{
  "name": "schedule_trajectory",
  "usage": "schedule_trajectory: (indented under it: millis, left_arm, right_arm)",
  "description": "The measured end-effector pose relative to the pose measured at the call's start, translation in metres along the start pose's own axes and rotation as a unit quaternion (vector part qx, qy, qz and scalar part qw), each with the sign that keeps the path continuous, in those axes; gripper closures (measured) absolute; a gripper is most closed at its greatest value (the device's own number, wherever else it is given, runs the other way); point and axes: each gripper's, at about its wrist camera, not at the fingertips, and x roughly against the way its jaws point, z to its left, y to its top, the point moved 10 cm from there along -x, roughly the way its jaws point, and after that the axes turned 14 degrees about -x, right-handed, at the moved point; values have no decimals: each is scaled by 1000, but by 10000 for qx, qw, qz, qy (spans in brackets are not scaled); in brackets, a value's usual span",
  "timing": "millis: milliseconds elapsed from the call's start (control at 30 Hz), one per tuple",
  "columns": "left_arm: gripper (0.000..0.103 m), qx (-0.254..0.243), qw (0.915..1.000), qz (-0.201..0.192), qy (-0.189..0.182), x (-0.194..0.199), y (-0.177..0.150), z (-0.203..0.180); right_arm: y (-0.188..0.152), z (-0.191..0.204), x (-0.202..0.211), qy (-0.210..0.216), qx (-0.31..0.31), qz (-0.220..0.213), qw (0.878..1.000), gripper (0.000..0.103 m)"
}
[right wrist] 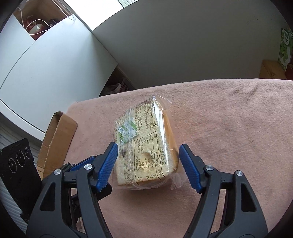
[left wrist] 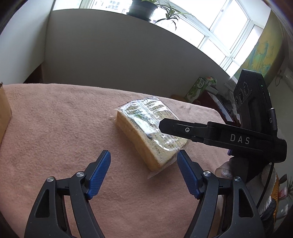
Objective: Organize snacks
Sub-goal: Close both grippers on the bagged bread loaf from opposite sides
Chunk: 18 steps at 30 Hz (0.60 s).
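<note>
1. In the left wrist view we saw our left gripper point(left wrist: 143, 161) low over a table covered with a pink cloth point(left wrist: 55, 128). Its jaws stood apart with only cloth between the blue pads point(left wrist: 98, 175), gripping nothing.
2. The task's thing, a pack of sliced bread point(left wrist: 146, 131) in clear printed wrap, lay flat on the cloth near the middle of the table, just ahead and to the right of the left gripper. The near corner of the wrap came close to the right-hand pad; we could not tell whether they touched.
3. From the right side of that view the right gripper point(left wrist: 210, 133) reached in, one black finger lying across the top of the bread pack. A gloved hand point(left wrist: 267, 175) showed below it.
4. A potted plant point(left wrist: 142, 8) stood on the window ledge behind the table, and a green carton point(left wrist: 197, 87) sat beyond the table's far right edge.
5. In the right wrist view we saw the right gripper point(right wrist: 148, 159) straddling the near end of the bread pack point(right wrist: 144, 142). The jaws were open: the left pad point(right wrist: 108, 164) lay right against the wrap, while a clear gap stayed between the right pad and the pack, so nothing was clamped.
6. A cardboard box point(right wrist: 56, 142) stood at the table's left edge, well apart from the bread. The left gripper point(right wrist: 86, 164) showed partly behind the right gripper's left finger.
</note>
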Motion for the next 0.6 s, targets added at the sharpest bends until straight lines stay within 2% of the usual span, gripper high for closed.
schedule_trajectory:
  millis: [133, 267, 367, 433, 500, 600]
  left_arm:
    - [32, 95, 10000, 14, -21, -6, 3, 6]
    - [44, 106, 9999, 65, -106, -16, 4, 2]
    - [48, -4, 9999, 48, -150, -21, 8, -3]
    - [54, -9, 9997, 75, -216, -23, 8, -8]
    - [66, -37, 9995, 87, -298, -26, 10, -14]
    - [70, -171, 9995, 97, -236, -29, 12, -18]
  right_arm:
    - [0, -4, -5, -48, -85, 52, 9999, 38]
    - [-2, -4, -4, -23, -61, 82, 9999, 43]
    - [-5, -5, -2, -26, -4, 111, 9999, 44]
    - [-8, -4, -2, -52, 38, 120, 9999, 45]
    - [-11, -2, -2, -75, 84, 121, 9999, 46]
    - [-15, 1, -2, -140, 108, 104, 9998, 46]
